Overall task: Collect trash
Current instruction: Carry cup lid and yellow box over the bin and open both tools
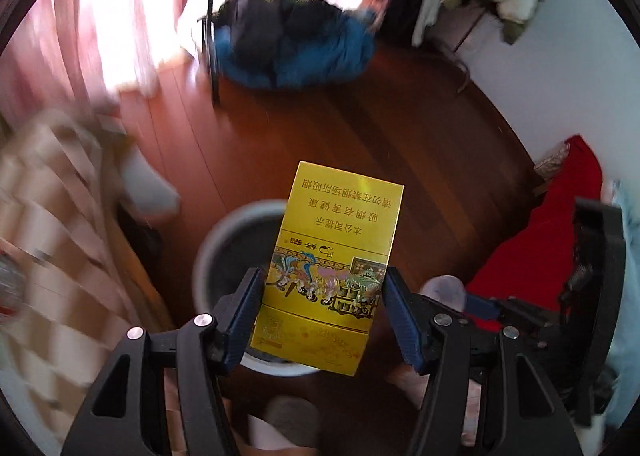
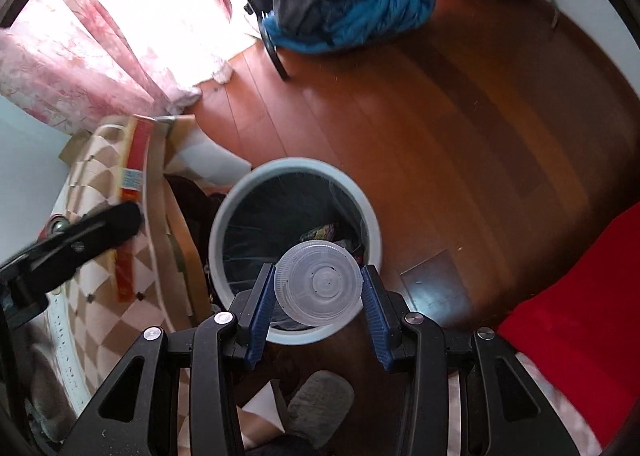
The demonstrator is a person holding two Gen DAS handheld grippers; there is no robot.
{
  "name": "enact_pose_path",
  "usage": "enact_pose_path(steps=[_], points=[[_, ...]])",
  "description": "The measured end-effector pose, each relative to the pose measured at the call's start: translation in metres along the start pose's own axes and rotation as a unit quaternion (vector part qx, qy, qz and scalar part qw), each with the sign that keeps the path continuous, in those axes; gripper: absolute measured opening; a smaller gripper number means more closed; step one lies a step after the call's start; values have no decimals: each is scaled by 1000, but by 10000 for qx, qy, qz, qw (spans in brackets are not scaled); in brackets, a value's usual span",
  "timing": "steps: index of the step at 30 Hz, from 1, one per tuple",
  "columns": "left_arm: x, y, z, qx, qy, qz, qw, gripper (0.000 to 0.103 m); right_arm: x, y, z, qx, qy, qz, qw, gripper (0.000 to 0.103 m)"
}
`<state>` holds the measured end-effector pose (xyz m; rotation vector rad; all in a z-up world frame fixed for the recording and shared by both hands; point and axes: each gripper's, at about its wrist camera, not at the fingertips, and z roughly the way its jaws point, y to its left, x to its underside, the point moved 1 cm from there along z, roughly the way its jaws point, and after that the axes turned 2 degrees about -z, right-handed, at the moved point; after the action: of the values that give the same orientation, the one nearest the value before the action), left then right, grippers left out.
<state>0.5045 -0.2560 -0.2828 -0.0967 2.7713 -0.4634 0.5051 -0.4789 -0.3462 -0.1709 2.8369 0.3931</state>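
My left gripper is shut on a yellow cigarette box with printed text and a picture, held upright by its two long sides. Behind and below the box stands a round grey trash bin on the wooden floor. In the right wrist view, my right gripper is shut on a clear round plastic lid, gripped at its rim, right over the near side of the trash bin. The bin has a dark liner and some colourful wrappers inside.
A pile of blue and dark clothes lies by a black stand leg near the pink curtain. Checkered cardboard and bedding crowd the bin's left. Red cloth lies to the right and a grey slipper lies below.
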Motion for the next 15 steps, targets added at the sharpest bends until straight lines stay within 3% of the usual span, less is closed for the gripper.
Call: enact_pose_path(steps=[2,5,6,8,11,13,15], points=[[-5,13,28,181,395,-325,9985,58,-5,-2,24,-26,153,-29,9999,44],[-9,32,54,70,659,-627,9958,61,-12,-4,49,-61,323,-80,9994,44],[-10,34,58,23,691,-666,9954,65,-14,-2,57,-79,368,-114,9992,44],[-11,40,63,-78,705,-758,9946,87,-15,1,67,-109,402,-165,9990,44],[-8,47,60,-253,672,-895,9934,92,-19,3,74,-208,421,-141,9988,48],[-5,48,56,-412,607,-927,9930,92,-21,2,78,-312,450,-72,9985,81],[1,50,46,-726,464,-918,9920,92,-23,0,77,-379,458,11,9982,90]])
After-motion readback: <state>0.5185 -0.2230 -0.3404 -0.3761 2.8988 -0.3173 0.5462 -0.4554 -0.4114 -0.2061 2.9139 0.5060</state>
